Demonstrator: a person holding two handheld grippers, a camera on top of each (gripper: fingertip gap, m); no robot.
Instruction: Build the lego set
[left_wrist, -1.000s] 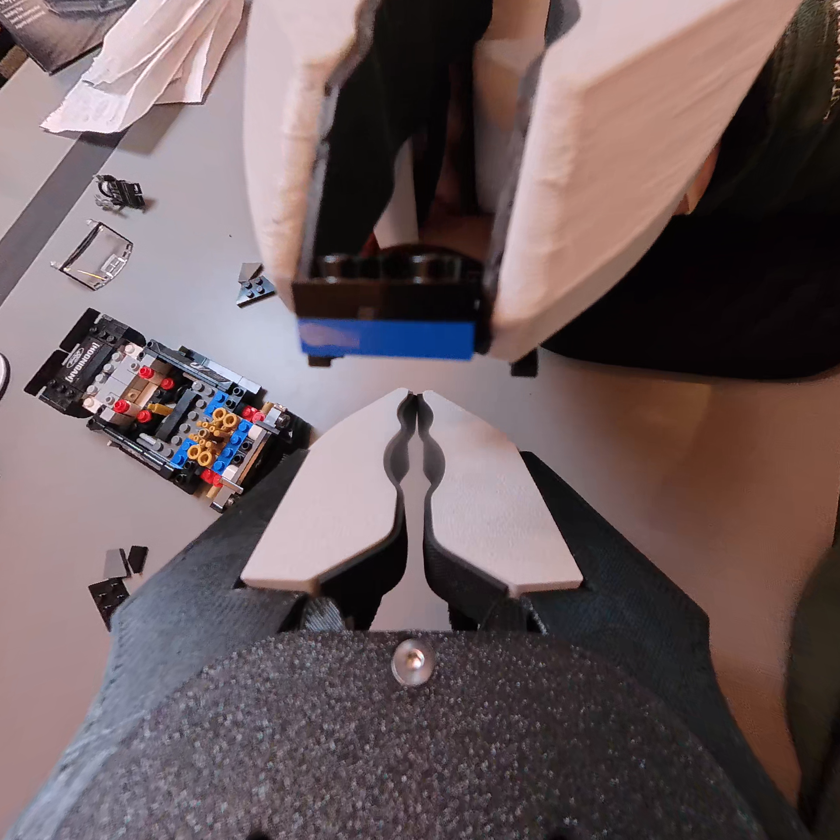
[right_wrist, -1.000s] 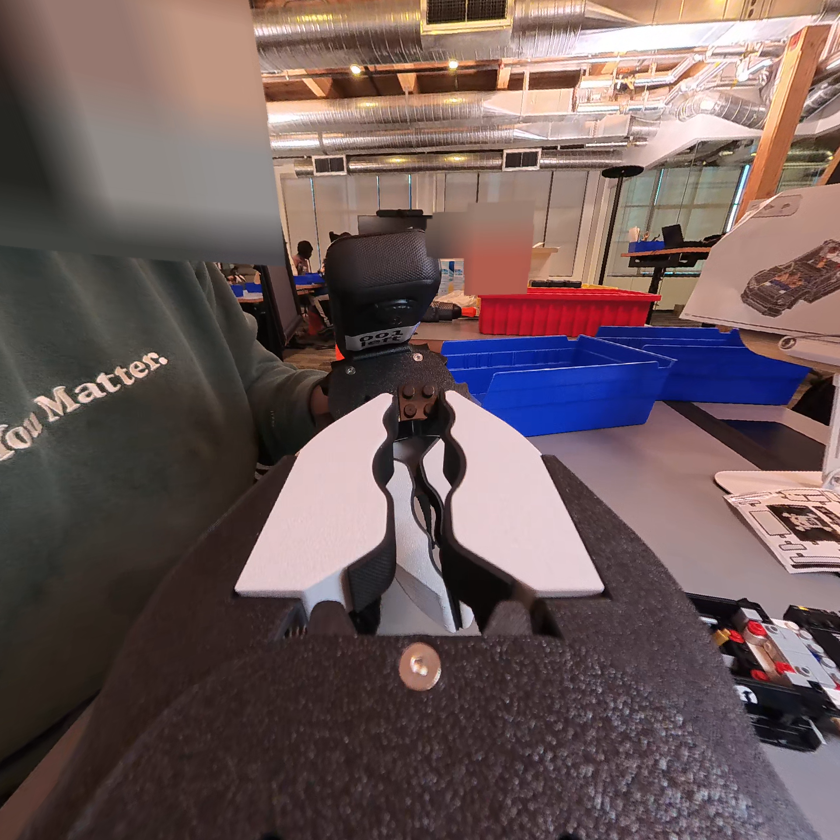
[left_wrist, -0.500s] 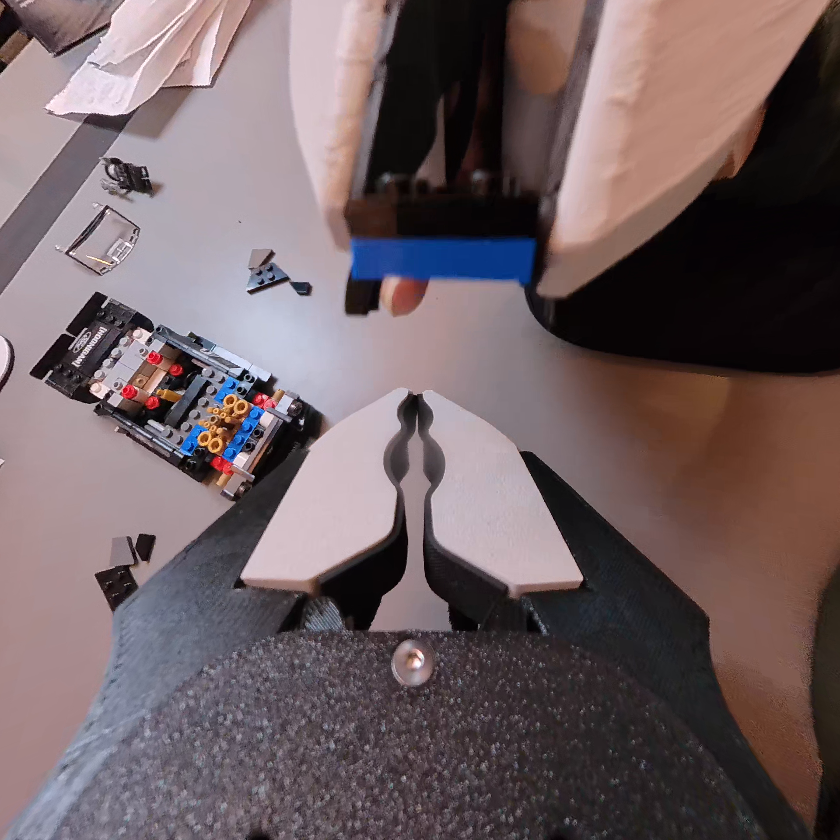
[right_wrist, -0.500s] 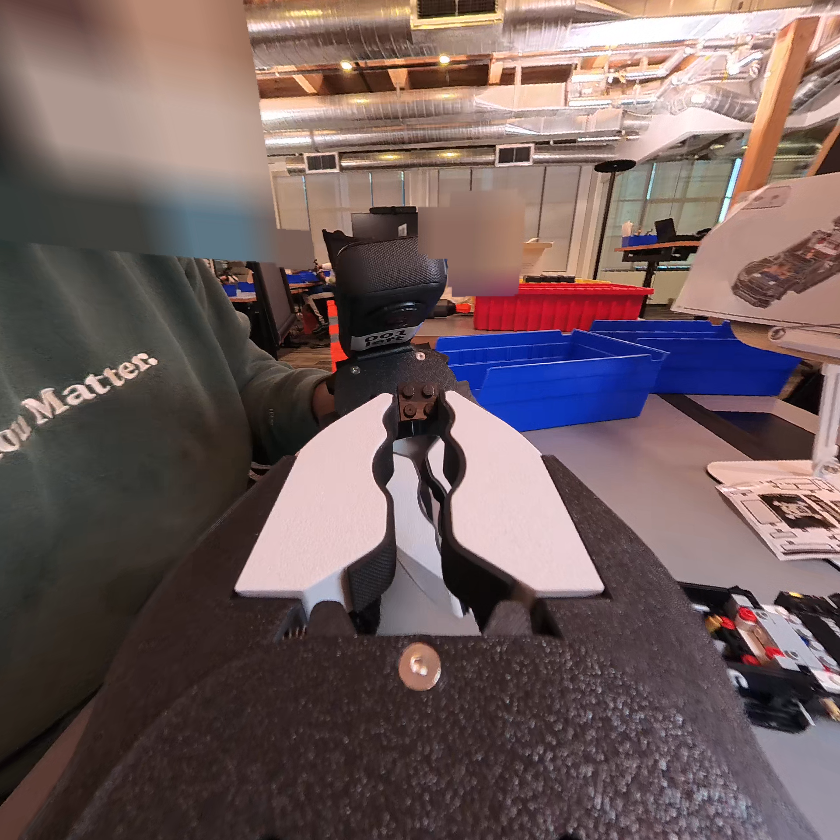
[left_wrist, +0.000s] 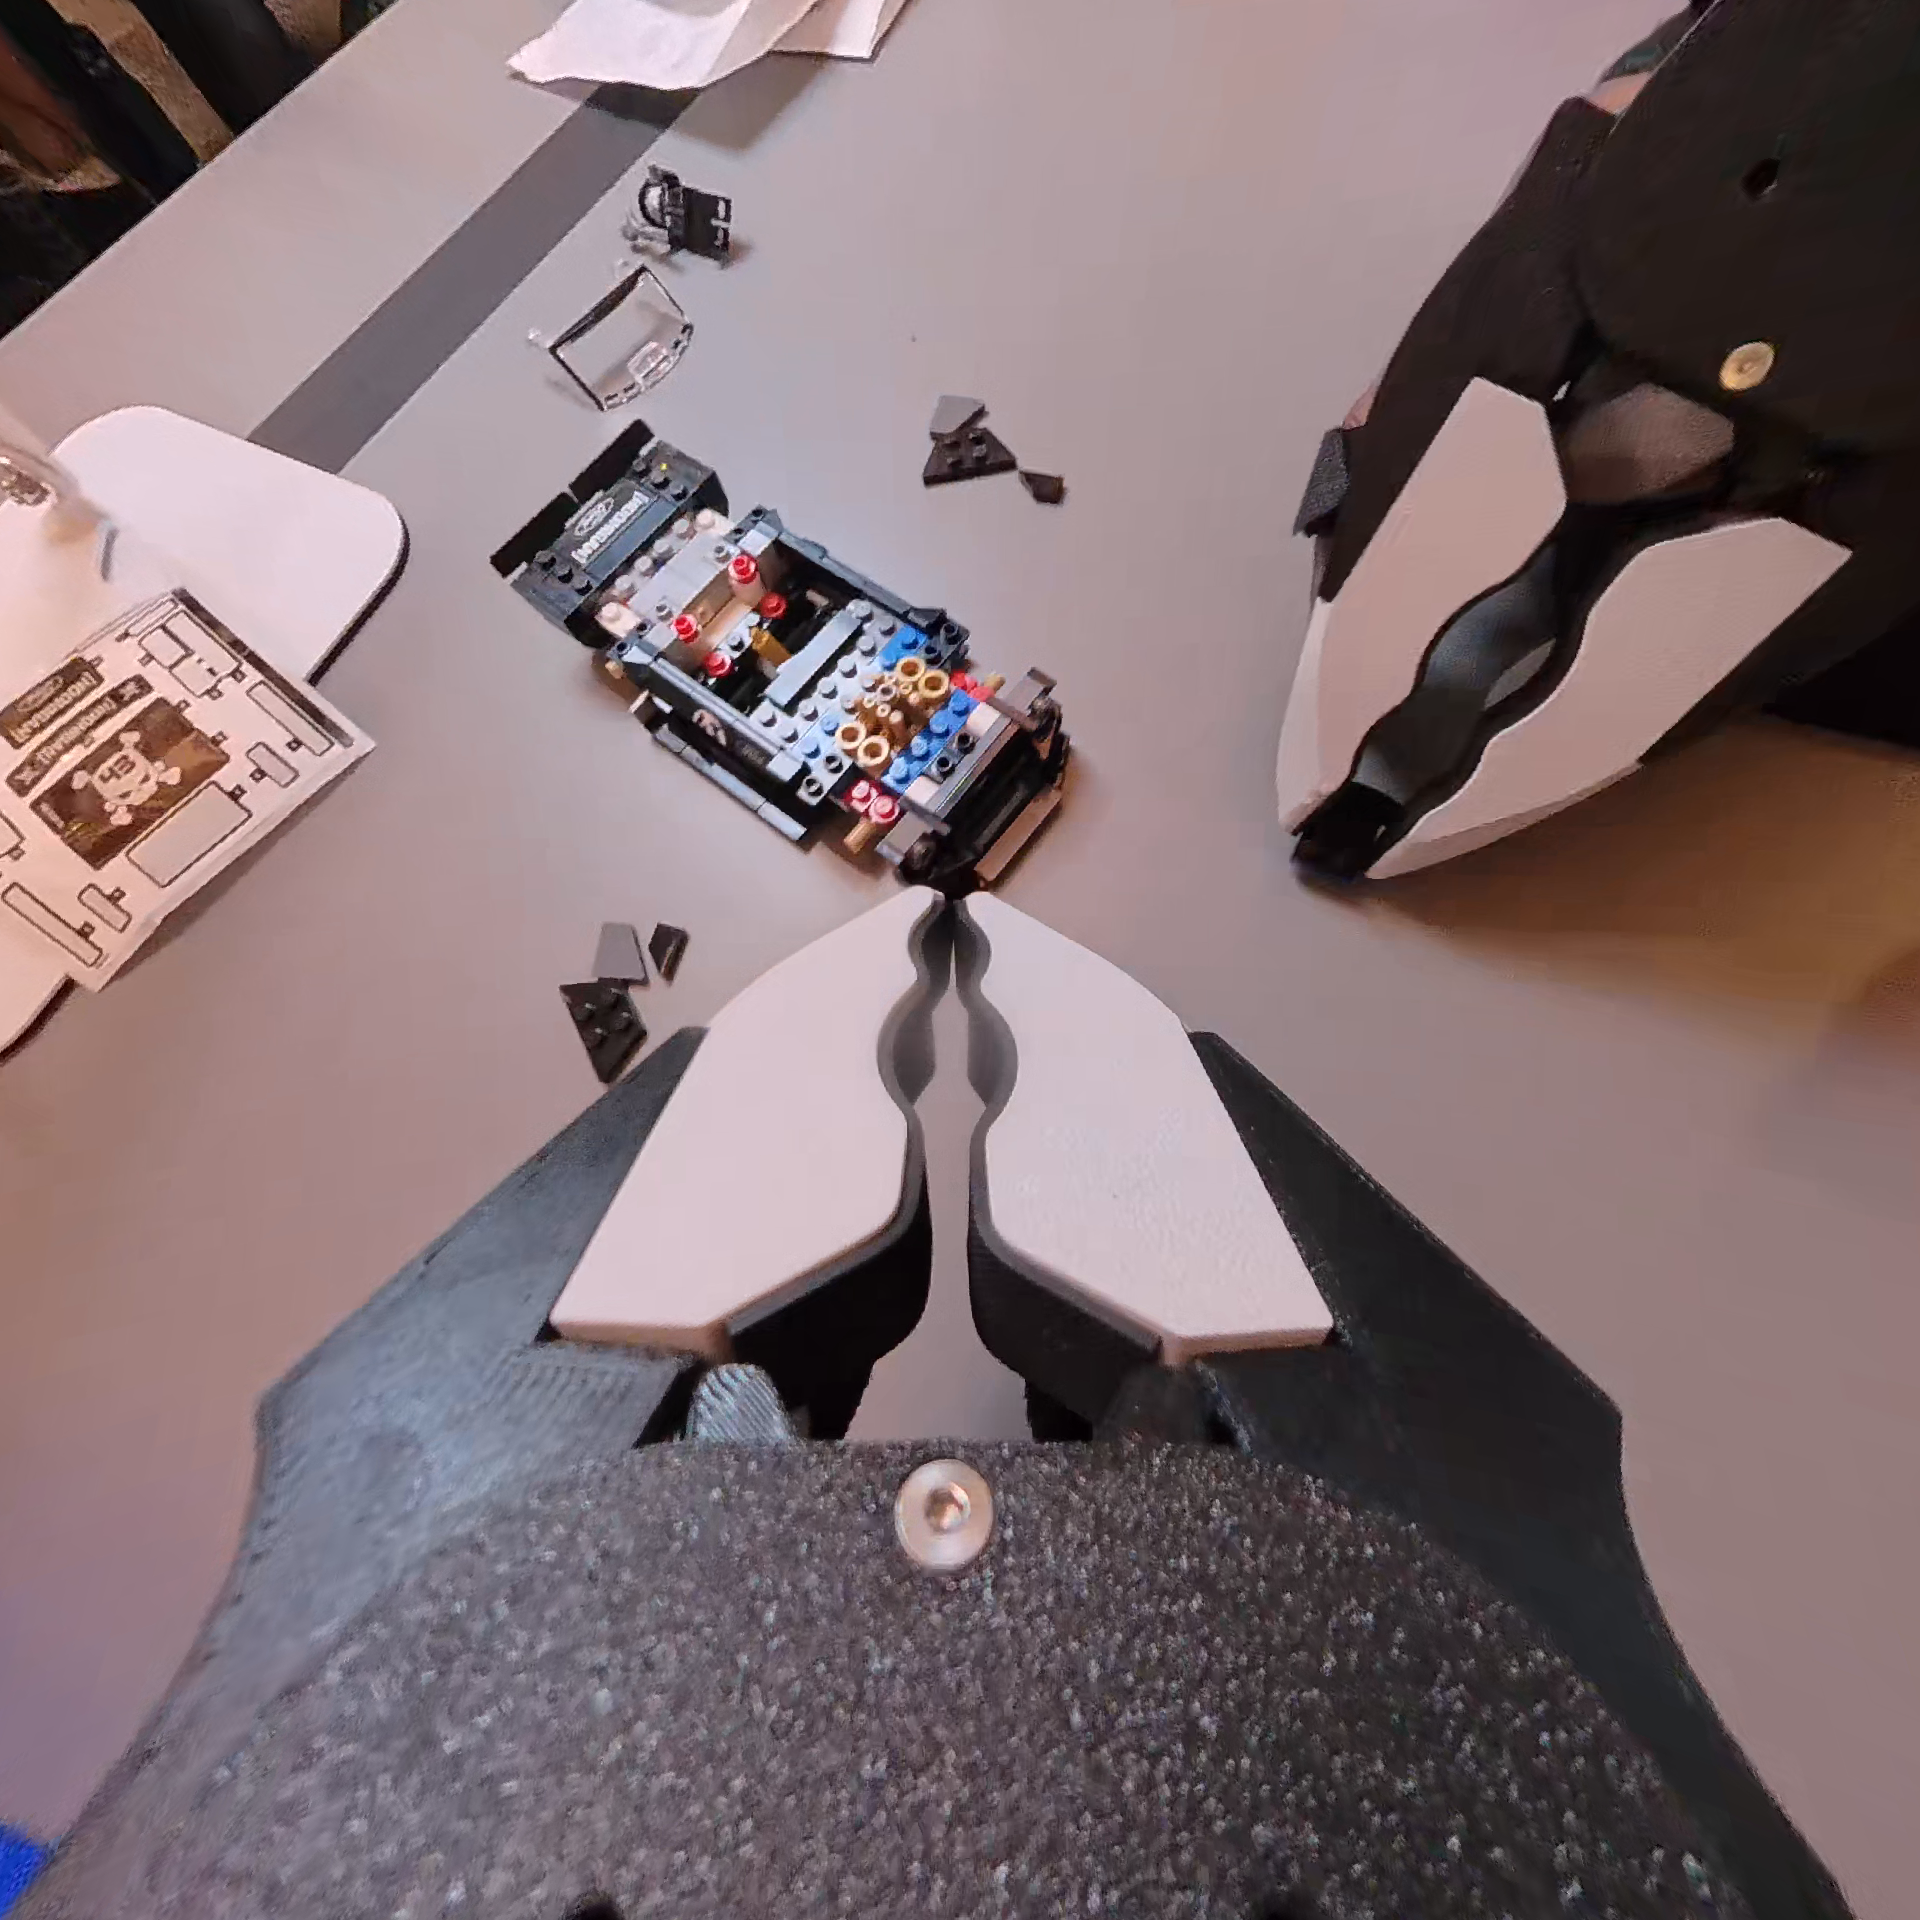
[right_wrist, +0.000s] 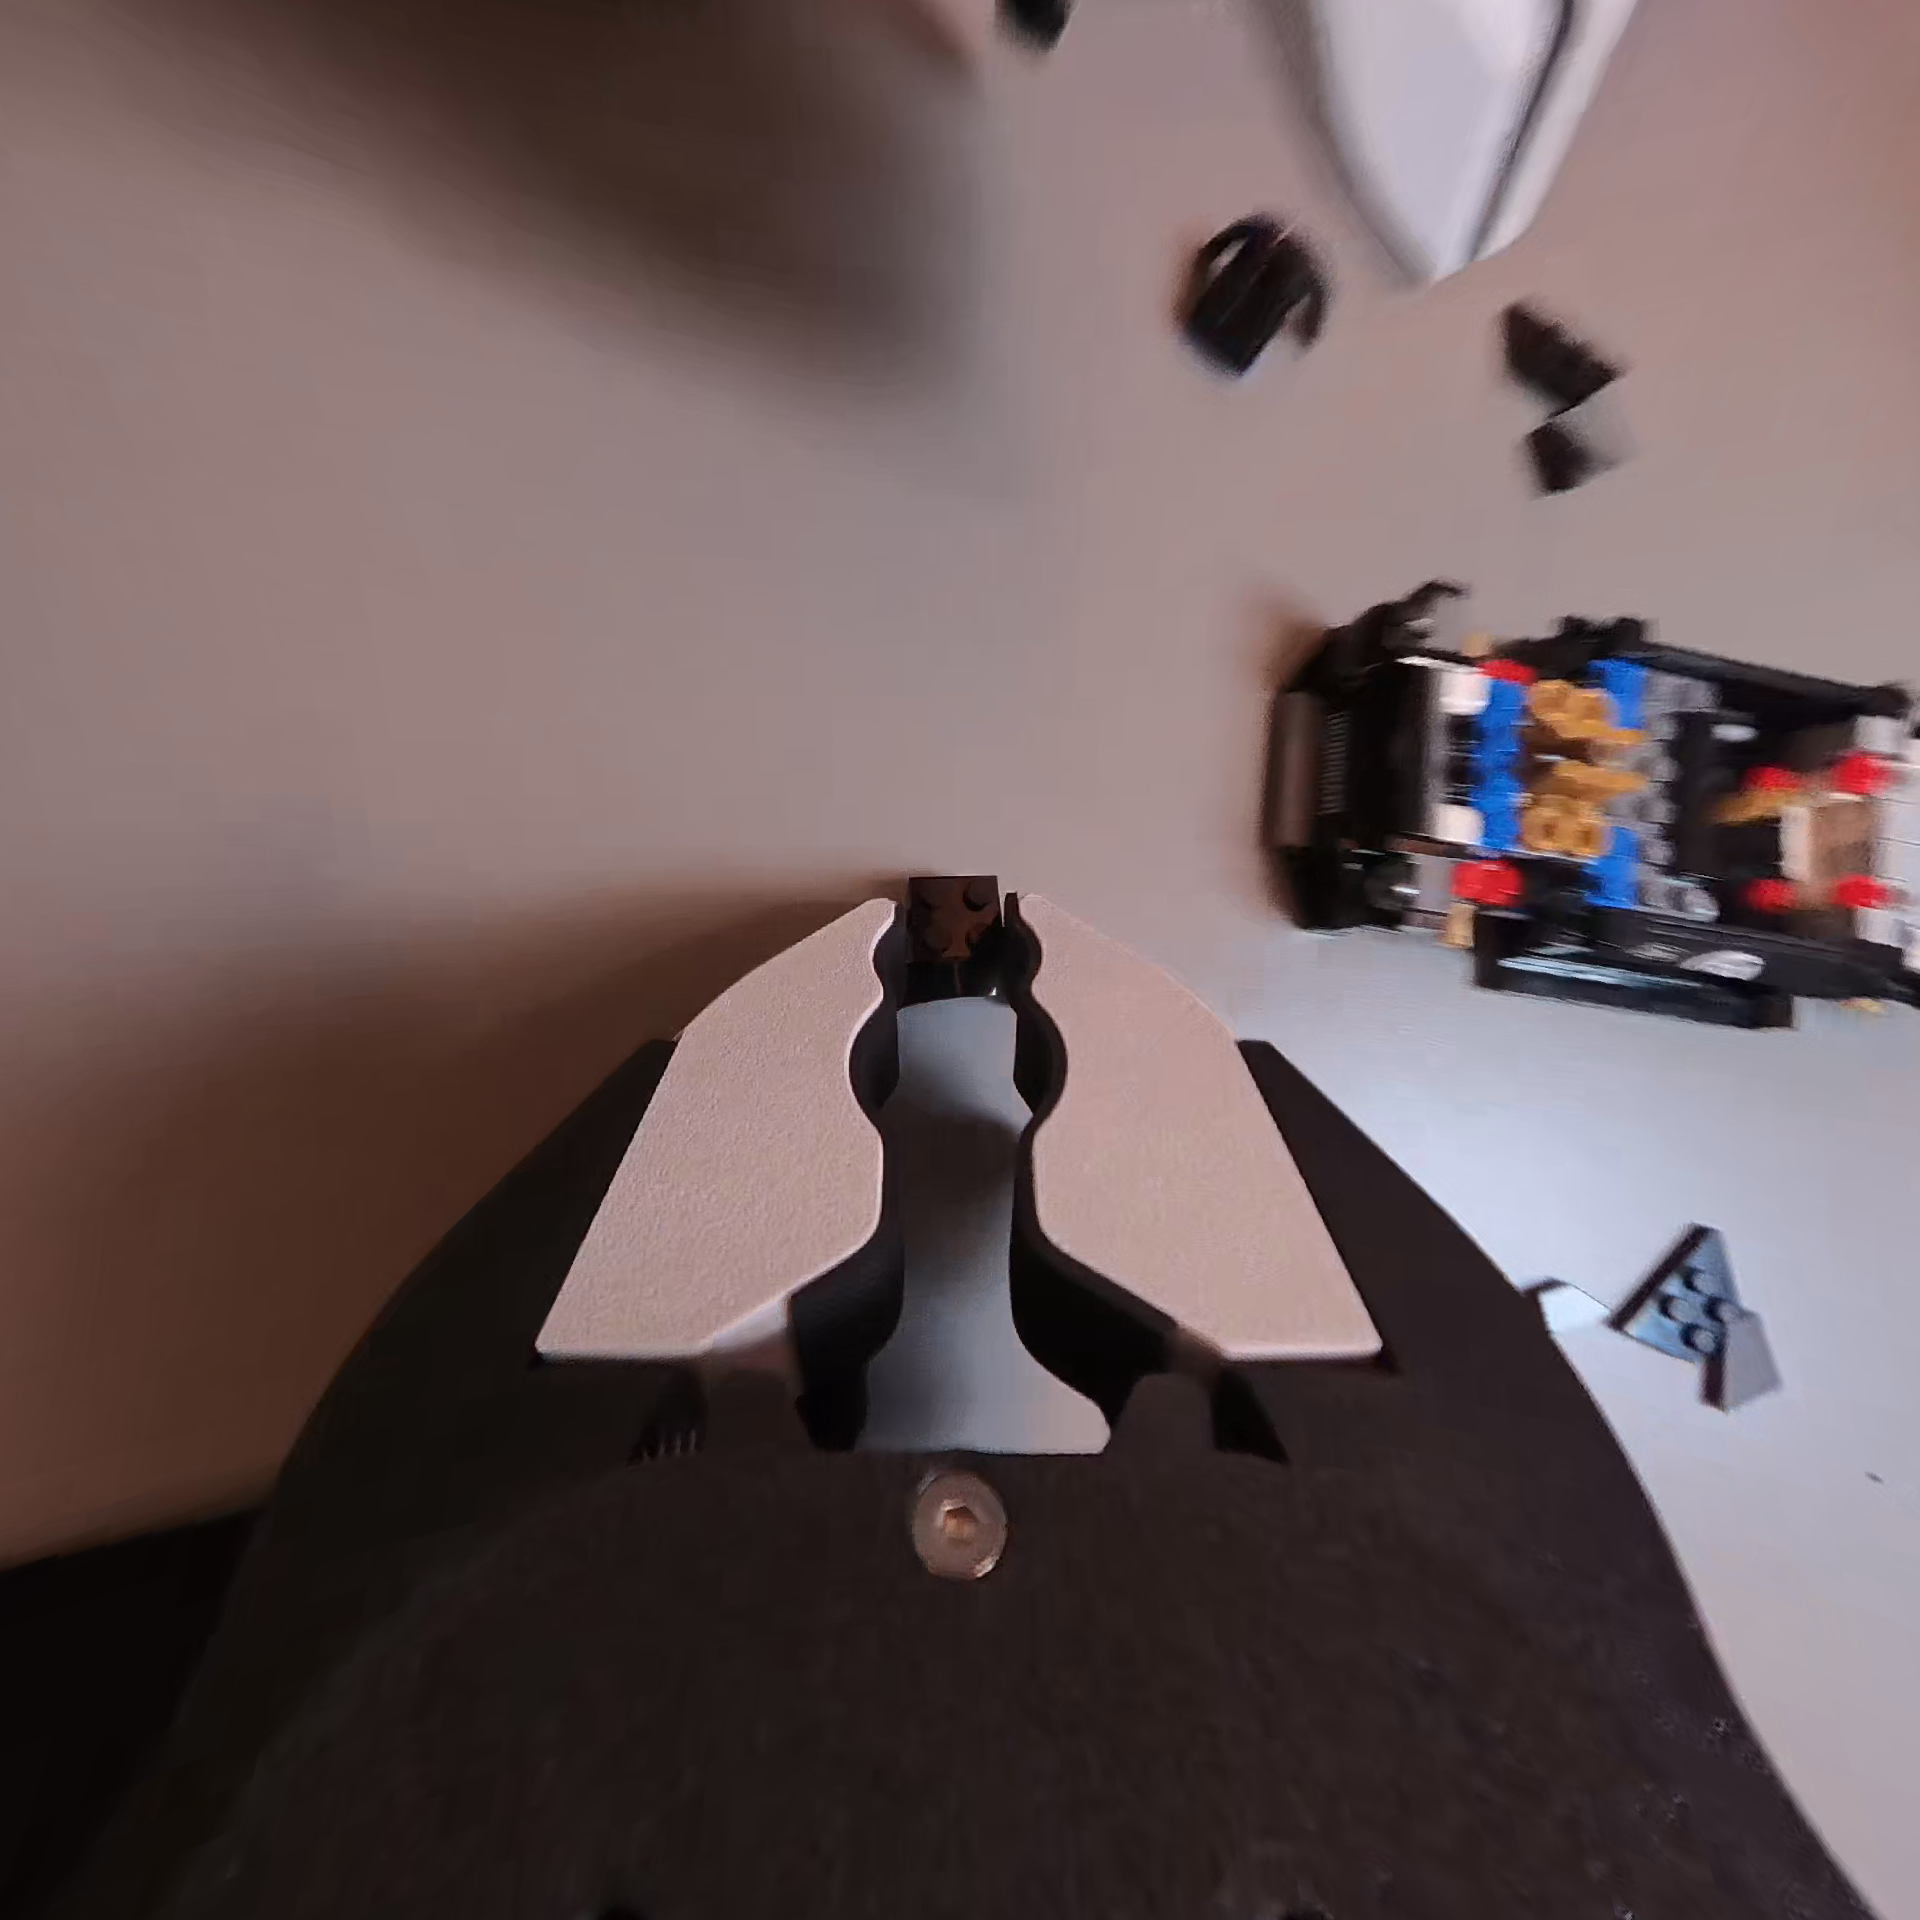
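Left gripper (left_wrist: 948, 906): hanging over the grey table (left_wrist: 1143, 260), fingers pressed together at the tips, holding nothing, tips lying just short of the near end of the lego car (left_wrist: 790, 670).

Right gripper (right_wrist: 954, 914): clamping a small black studded brick (right_wrist: 952, 923) between the fingertips, fingers parted only by the brick's width. In the left wrist view, pointing down at the table with the brick (left_wrist: 1340, 831) at or just above the surface; contact not determinable. Standing well apart from the car, off to its right.

Lego car: lying flat on the table, partly built, top open, showing blue, gold, red and grey pieces inside a black body. Appearing blurred in the right wrist view (right_wrist: 1590, 800).

Loose parts lying around the car: dark wedge plates (left_wrist: 971, 452) beyond it, further dark wedge pieces (left_wrist: 613, 987) nearer the left gripper, a clear windscreen piece (left_wrist: 621, 353) and a small black assembly (left_wrist: 681, 213) farther off.

Sticker sheet (left_wrist: 135, 779) lying at the left, overlapping a white stand base (left_wrist: 239, 520). White paper (left_wrist: 707, 31) lying at the far edge.
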